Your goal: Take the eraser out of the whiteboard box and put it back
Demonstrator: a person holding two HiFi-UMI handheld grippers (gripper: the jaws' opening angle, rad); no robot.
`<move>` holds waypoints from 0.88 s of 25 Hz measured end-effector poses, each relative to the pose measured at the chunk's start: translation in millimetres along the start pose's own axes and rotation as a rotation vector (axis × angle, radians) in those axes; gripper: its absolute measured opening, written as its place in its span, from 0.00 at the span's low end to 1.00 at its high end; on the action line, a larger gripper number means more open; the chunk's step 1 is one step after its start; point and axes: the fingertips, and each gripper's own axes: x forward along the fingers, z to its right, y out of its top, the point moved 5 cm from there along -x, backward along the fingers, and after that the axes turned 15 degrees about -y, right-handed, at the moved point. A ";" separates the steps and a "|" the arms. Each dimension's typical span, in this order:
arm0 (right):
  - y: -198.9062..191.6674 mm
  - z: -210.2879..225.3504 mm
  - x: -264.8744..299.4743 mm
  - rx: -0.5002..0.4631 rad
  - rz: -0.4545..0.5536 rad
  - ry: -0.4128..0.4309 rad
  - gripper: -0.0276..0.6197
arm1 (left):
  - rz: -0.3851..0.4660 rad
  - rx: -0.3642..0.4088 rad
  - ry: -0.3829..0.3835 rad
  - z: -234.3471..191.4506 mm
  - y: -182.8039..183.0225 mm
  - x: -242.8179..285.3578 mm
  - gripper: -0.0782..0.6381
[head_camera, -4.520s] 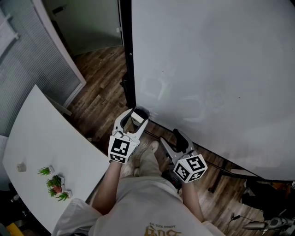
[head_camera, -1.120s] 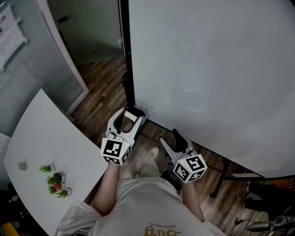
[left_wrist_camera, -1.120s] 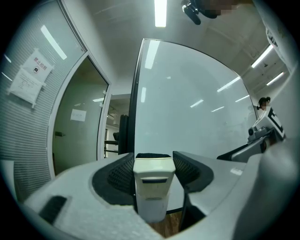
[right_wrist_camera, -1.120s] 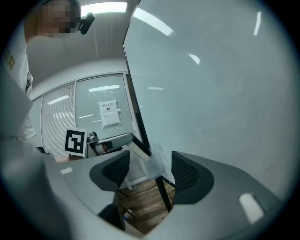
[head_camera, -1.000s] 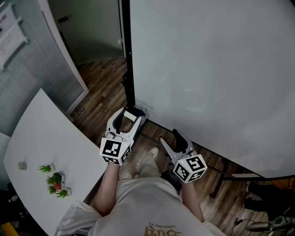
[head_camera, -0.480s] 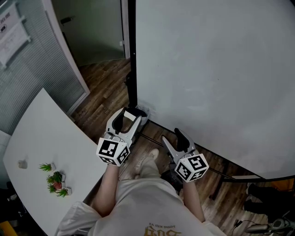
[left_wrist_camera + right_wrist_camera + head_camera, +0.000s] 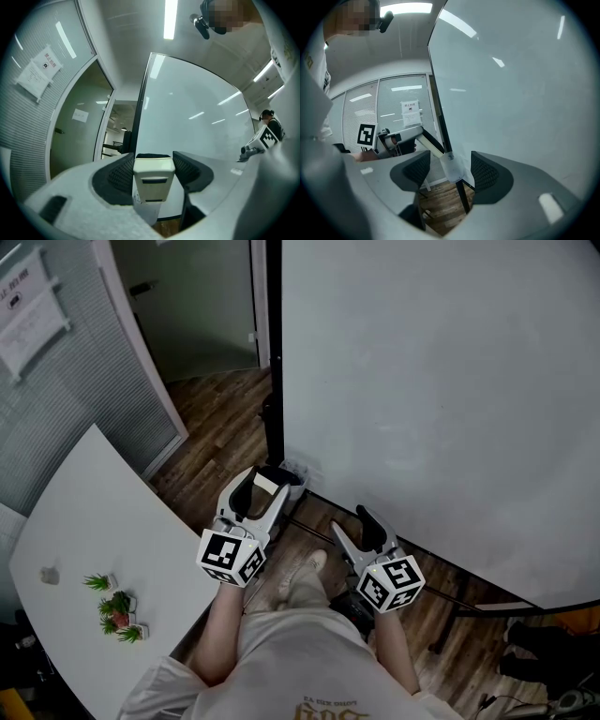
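A cream eraser (image 7: 265, 486) sits between the pads of my left gripper (image 7: 255, 491), which is shut on it. In the left gripper view the eraser (image 7: 153, 180) fills the gap between the jaws. The translucent whiteboard box (image 7: 149, 213) shows just beneath and beyond it. The box (image 7: 296, 472) hangs at the whiteboard's (image 7: 441, 399) lower left corner, just ahead of the eraser. My right gripper (image 7: 354, 526) hovers to the right, open and empty. The right gripper view shows the box (image 7: 452, 168) beyond its open jaws and the left gripper (image 7: 401, 138) with the eraser (image 7: 430, 145) leading into it.
A black stand post (image 7: 274, 352) runs up the whiteboard's left edge. A white table (image 7: 84, 521) with small potted plants (image 7: 117, 610) lies at the left. A glass partition (image 7: 56, 362) stands beyond it. Wooden floor (image 7: 216, 427) lies below.
My left gripper has lifted and drawn back a little from the box, still with the eraser in it. The right gripper has stayed where it was.
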 end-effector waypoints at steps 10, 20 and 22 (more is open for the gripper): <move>-1.2 -1.1 -4.3 0.000 0.009 -0.013 0.46 | -0.007 0.022 0.013 3.0 4.0 -8.4 0.47; -1.4 0.2 -3.2 0.001 0.004 -0.012 0.46 | -0.017 0.033 0.019 1.6 3.9 -8.2 0.47; -2.1 0.6 -2.1 0.002 0.001 -0.011 0.46 | -0.019 0.033 0.022 0.2 2.8 -7.9 0.47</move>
